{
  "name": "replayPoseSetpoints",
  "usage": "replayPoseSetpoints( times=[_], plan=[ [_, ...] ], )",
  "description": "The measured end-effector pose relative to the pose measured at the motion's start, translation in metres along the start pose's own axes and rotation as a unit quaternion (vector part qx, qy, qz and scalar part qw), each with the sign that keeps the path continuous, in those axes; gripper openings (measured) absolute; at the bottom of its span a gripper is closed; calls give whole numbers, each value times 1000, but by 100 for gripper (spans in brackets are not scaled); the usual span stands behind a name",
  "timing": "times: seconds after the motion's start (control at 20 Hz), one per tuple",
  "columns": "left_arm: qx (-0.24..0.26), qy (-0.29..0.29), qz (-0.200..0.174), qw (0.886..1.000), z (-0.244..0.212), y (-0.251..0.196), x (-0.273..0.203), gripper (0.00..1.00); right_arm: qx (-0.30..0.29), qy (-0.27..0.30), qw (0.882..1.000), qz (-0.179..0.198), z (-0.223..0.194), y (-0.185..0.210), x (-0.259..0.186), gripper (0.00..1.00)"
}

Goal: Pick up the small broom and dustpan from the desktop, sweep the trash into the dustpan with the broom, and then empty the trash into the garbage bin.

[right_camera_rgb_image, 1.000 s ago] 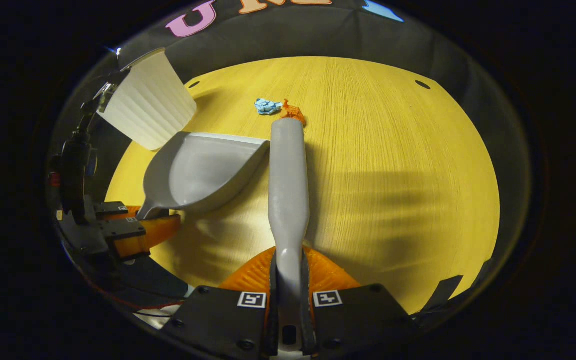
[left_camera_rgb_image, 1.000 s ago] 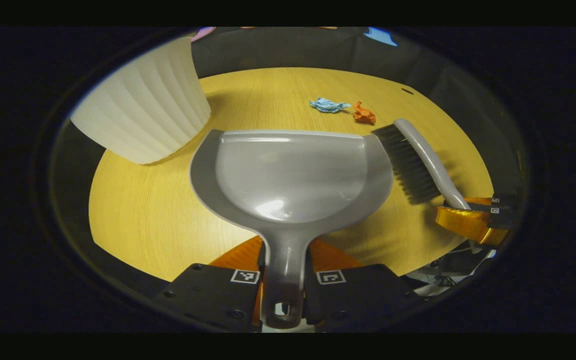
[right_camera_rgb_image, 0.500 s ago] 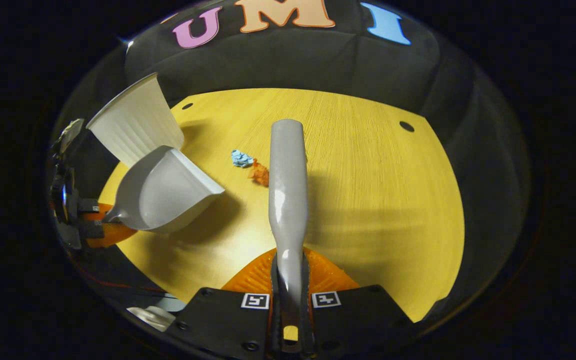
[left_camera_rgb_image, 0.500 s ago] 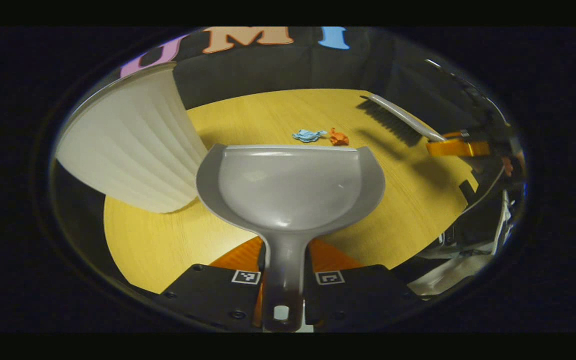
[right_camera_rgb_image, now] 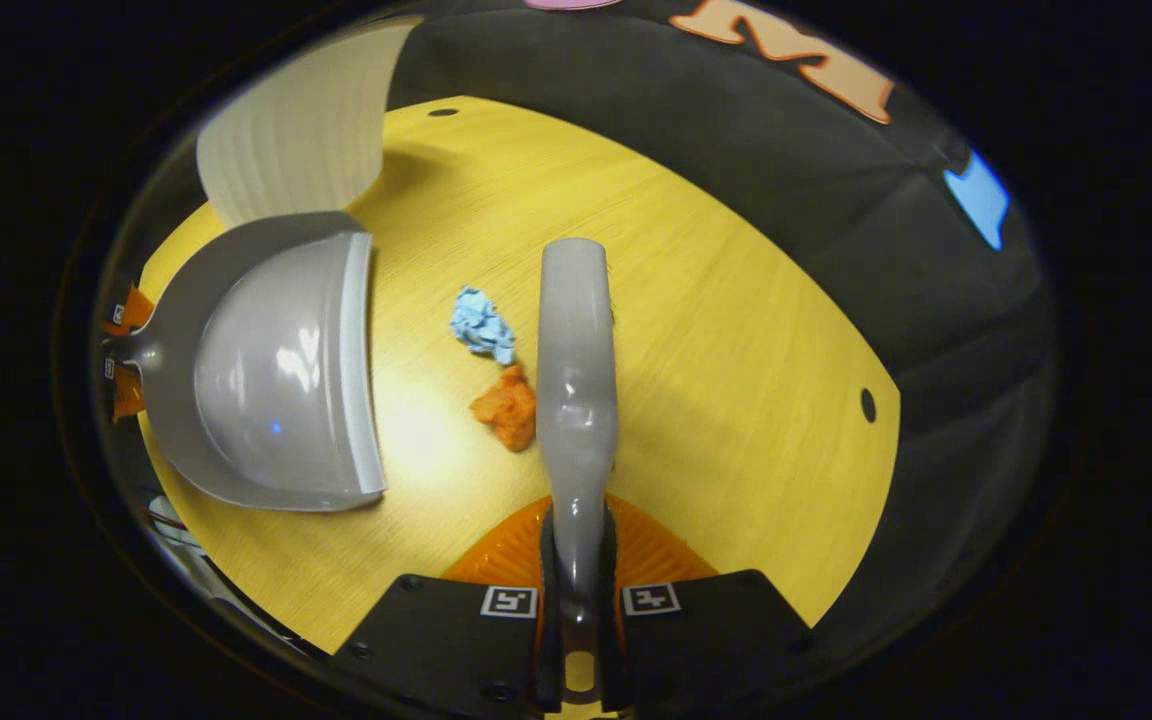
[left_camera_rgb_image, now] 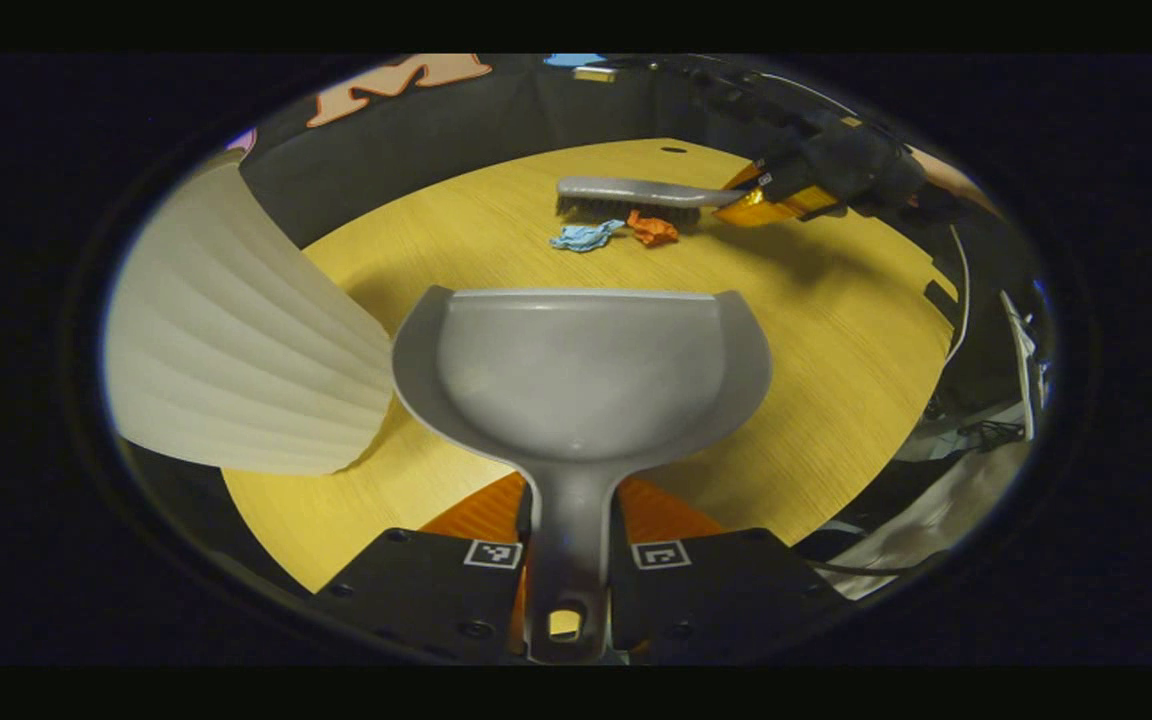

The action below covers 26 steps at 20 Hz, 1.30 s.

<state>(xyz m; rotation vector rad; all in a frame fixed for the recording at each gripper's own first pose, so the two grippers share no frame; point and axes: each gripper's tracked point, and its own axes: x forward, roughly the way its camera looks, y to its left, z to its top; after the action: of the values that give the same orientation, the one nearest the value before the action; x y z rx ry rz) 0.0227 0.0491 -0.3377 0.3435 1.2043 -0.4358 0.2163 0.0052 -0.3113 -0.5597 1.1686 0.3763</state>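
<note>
The broom [right_camera_rgb_image: 576, 350] runs straight out from the right gripper [right_camera_rgb_image: 576, 610], whose two fingers press on its handle. In the left gripper view the broom [left_camera_rgb_image: 626, 195] lies level near the far edge of the table [left_camera_rgb_image: 836, 330], bristles down, just behind the blue scrap [left_camera_rgb_image: 584, 236] and the orange scrap [left_camera_rgb_image: 653, 229]. In the right gripper view the bristles are hidden under the grey back, and the orange scrap [right_camera_rgb_image: 508, 407] touches the broom's left side with the blue scrap [right_camera_rgb_image: 481, 322] just beyond it.

The dustpan [left_camera_rgb_image: 581, 375] sits in the left gripper [left_camera_rgb_image: 571, 560], its handle clamped between both fingers, its open lip facing the scraps but apart from them. Nothing lies in the pan. From the right gripper view the dustpan [right_camera_rgb_image: 266, 370] lies to the left, mouth toward the scraps, and whether its lip touches the table [right_camera_rgb_image: 736, 400] cannot be told. There the left gripper [right_camera_rgb_image: 121, 355] is cut off at the edge.

The white ribbed bin [left_camera_rgb_image: 236, 340] stands just left of the dustpan; its rim is cut off and its inside cannot be seen. In the right gripper view the bin [right_camera_rgb_image: 296, 140] is behind the dustpan.
</note>
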Motion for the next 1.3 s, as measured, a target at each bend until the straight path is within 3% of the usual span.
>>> replayPoseSetpoints(
  times=[0.2, 0.35, 0.45, 0.6, 0.8, 0.95, 1.05, 1.3],
  plan=[
    [-30, 2, -21, 999, 0, -5, 1, 25, -81, -11, 994, 71, 3, 53, -35, 17],
    [-31, -7, -21, 999, 3, -5, 0, 26, -88, -8, 987, 136, 11, 81, -73, 17],
    [-39, -11, -22, 999, 3, -6, 0, 25, -82, -25, 988, 131, 15, 79, -89, 17],
    [-65, -21, -21, 997, 5, -6, 0, 26, -11, -70, 989, 126, 25, 63, -121, 17],
    [-82, -42, -13, 996, 11, -6, -6, 26, 54, -142, 986, 64, 19, 7, -155, 16],
    [-69, -59, -27, 996, 19, -4, -19, 25, 106, -161, 981, 38, -12, -11, -165, 17],
    [-50, -67, -41, 996, 35, 4, -40, 25, 126, -175, 976, 21, -25, -14, -179, 17],
    [-49, -76, -51, 995, 94, 66, -116, 25, 147, -163, 975, 38, -60, -2, -192, 16]
  ],
)
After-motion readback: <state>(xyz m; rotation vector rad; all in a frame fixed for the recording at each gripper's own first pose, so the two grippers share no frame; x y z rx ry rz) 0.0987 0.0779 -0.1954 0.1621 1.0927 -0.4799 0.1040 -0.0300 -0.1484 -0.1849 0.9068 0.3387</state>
